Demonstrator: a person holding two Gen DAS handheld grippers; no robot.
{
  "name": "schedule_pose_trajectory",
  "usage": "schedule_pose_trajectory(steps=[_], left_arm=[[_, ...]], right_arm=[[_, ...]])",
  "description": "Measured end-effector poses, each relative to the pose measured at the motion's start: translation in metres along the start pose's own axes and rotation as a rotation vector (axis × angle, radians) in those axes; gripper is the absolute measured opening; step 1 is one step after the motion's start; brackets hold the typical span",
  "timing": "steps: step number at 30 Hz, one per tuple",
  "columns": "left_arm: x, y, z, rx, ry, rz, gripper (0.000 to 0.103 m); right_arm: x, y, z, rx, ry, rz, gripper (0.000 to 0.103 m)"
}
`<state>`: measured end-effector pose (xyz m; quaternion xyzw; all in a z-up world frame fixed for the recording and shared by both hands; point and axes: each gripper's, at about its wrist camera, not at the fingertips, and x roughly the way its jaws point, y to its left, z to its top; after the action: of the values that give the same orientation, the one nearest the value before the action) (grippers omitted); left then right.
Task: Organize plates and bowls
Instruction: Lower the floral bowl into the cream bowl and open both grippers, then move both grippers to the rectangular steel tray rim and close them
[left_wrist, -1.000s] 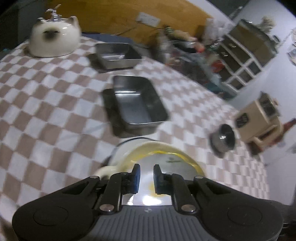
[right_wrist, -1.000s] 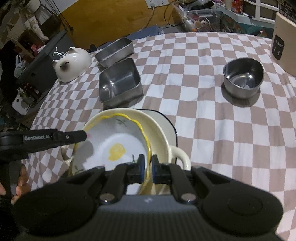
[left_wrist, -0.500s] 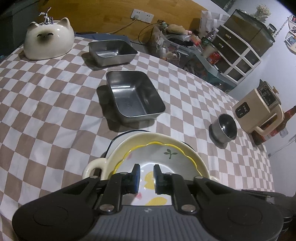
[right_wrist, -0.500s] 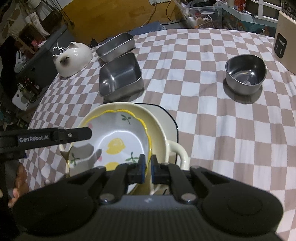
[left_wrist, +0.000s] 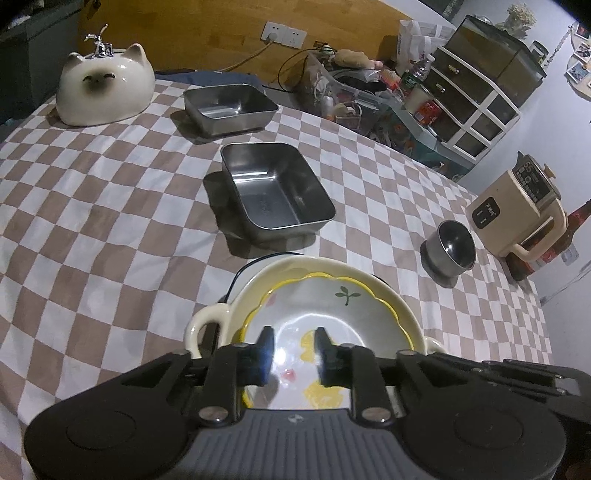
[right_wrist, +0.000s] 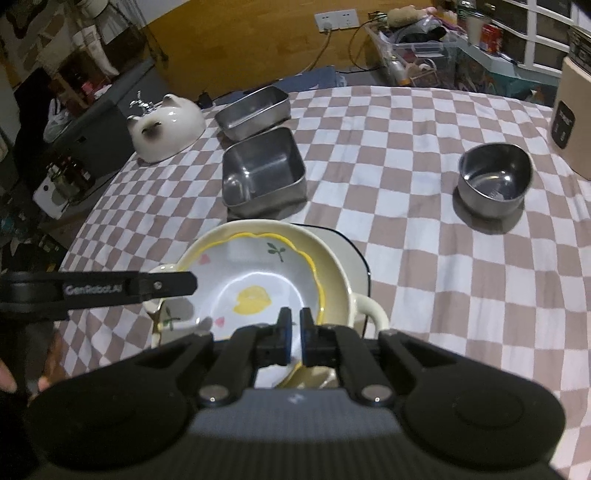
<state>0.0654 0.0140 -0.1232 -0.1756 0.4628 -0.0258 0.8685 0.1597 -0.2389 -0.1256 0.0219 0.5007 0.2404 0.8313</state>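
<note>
Two bowls sit nested on the counter (left_wrist: 110, 206): a lemon bowl (left_wrist: 332, 314) inside a cream bowl (left_wrist: 376, 291). The left gripper (left_wrist: 291, 345) has just been opening, its jaws released above the lemon bowl; the right gripper (right_wrist: 294, 332) stays clenched on that bowl's rim.

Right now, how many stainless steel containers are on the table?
3. A shallow rectangular tray at the far side beside the cat-shaped ceramic; a deeper square pan mid-table, just beyond the stacked ceramic dishes; a small round bowl off to the right. None looks hidden.
</note>
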Motion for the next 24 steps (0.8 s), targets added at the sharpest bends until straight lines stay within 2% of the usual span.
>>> schedule_pose_trajectory(steps=[2,3,4,5,6,7,9,10,12,15,17,24], left_arm=[[-0.004,0.002,-0.001,0.0,-0.007,0.004,0.034],[-0.005,0.003,-0.001,-0.001,-0.01,0.007,0.035],[-0.007,0.004,0.0,-0.002,-0.013,0.01,0.04],[-0.008,0.005,0.0,-0.005,-0.019,0.014,0.046],[-0.009,0.006,0.001,-0.007,-0.024,0.017,0.054],[-0.011,0.008,0.001,-0.01,-0.029,0.018,0.059],[-0.013,0.011,0.003,-0.022,-0.042,0.013,0.085],[-0.014,0.013,0.003,-0.03,-0.05,0.007,0.09],[-0.015,0.017,0.006,-0.044,-0.07,-0.004,0.103],[-0.014,0.022,0.012,-0.04,-0.087,0.007,0.103],[-0.012,0.027,0.016,-0.037,-0.085,0.015,0.103],[-0.004,0.038,0.036,0.01,-0.091,0.007,0.103]], right_arm=[[-0.002,-0.002,-0.001,0.015,-0.005,-0.006,0.011],[-0.002,-0.004,-0.002,0.021,-0.007,-0.007,0.016],[-0.003,-0.004,-0.002,0.027,-0.01,-0.009,0.021],[-0.004,-0.004,-0.003,0.032,-0.013,-0.012,0.029],[-0.005,-0.004,-0.004,0.035,-0.016,-0.012,0.037],[-0.006,-0.004,-0.004,0.038,-0.02,-0.011,0.04],[-0.008,-0.004,-0.004,0.038,-0.028,-0.014,0.052],[-0.009,-0.003,-0.003,0.034,-0.031,-0.016,0.056],[-0.011,-0.001,-0.003,0.029,-0.043,-0.017,0.077],[-0.013,0.001,-0.001,0.022,-0.071,-0.03,0.096],[-0.013,0.001,0.001,0.019,-0.091,-0.036,0.103],[-0.009,-0.002,0.012,0.055,-0.131,-0.066,0.102]])
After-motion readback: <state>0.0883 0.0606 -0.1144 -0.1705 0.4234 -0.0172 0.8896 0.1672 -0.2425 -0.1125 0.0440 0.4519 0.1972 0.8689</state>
